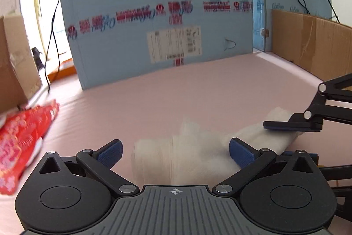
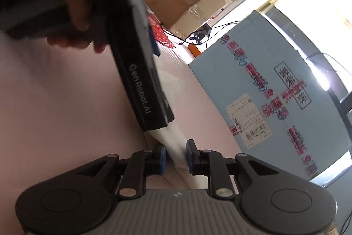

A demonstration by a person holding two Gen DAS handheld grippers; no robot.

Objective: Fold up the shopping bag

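Observation:
The white shopping bag (image 1: pixel 198 155) lies crumpled and part folded on the pink table surface (image 1: pixel 176 98). My left gripper (image 1: pixel 175 152) is open just above the bag, with the fabric between its blue pads. My right gripper (image 2: pixel 176 155) is shut on a bunched end of the bag (image 2: pixel 176 147). It also shows at the right of the left wrist view (image 1: pixel 292 126), with one finger lying on the bag's right end. The left gripper's black body (image 2: pixel 140 80) crosses the right wrist view and hides the middle of the bag.
A large light blue box (image 1: pixel 158 28) stands upright at the back of the table. A brown cardboard panel (image 1: pixel 312 43) lines the right edge. A red printed package (image 1: pixel 22 142) lies at the left. Brown boxes (image 2: pixel 187 1) and black cables are beyond the table.

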